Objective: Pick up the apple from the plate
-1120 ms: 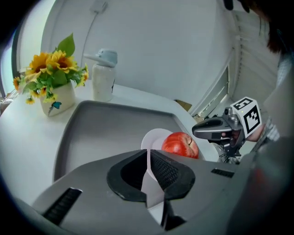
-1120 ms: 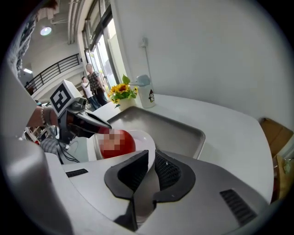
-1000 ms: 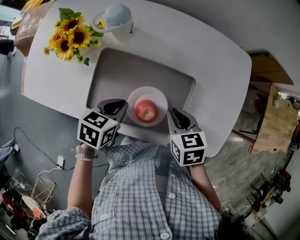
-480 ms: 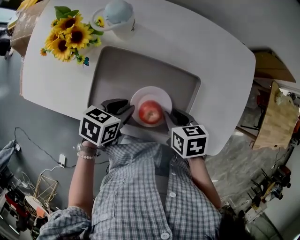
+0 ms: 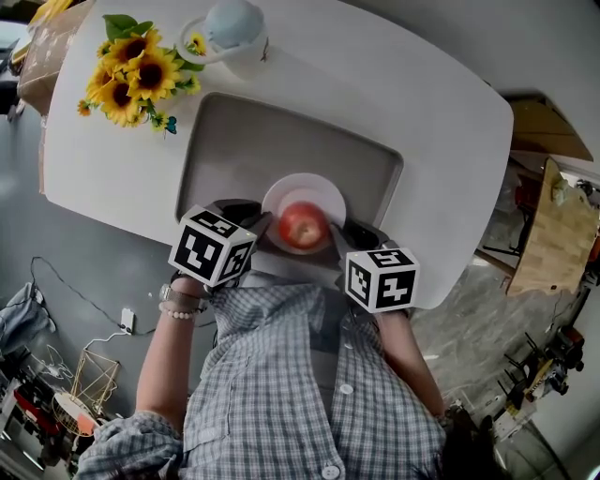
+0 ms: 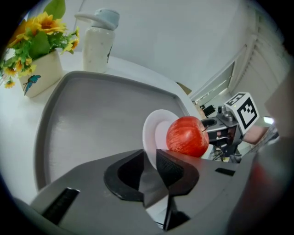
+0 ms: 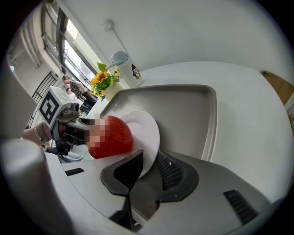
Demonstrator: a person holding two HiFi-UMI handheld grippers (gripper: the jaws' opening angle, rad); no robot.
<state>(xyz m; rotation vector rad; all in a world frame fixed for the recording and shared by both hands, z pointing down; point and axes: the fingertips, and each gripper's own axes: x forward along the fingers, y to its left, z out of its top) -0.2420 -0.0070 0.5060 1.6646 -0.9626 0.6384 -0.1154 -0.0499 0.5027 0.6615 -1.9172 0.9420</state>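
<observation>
A red apple (image 5: 302, 225) lies on a small white plate (image 5: 305, 187) at the near edge of a grey tray (image 5: 244, 141). My left gripper (image 5: 253, 221) is at the plate's left rim, my right gripper (image 5: 341, 234) at its right rim. In the left gripper view the plate's rim (image 6: 150, 131) stands between the two jaws of the left gripper (image 6: 150, 158), which are closed on it, with the apple (image 6: 186, 137) just beyond. The right gripper view shows the same: its gripper (image 7: 149, 160) pinches the plate's edge (image 7: 146, 131) beside the apple (image 7: 120, 137).
The tray rests on a white table (image 5: 412, 94) with rounded corners. A pot of sunflowers (image 5: 131, 70) and a white bottle with a pale blue cap (image 5: 234, 28) stand at the far left. The person's checked shirt (image 5: 281, 375) fills the near side.
Both grippers have moved inward from beside the plate until their jaws sit over its left and right rims. The apple and the plate stay where they were on the tray.
</observation>
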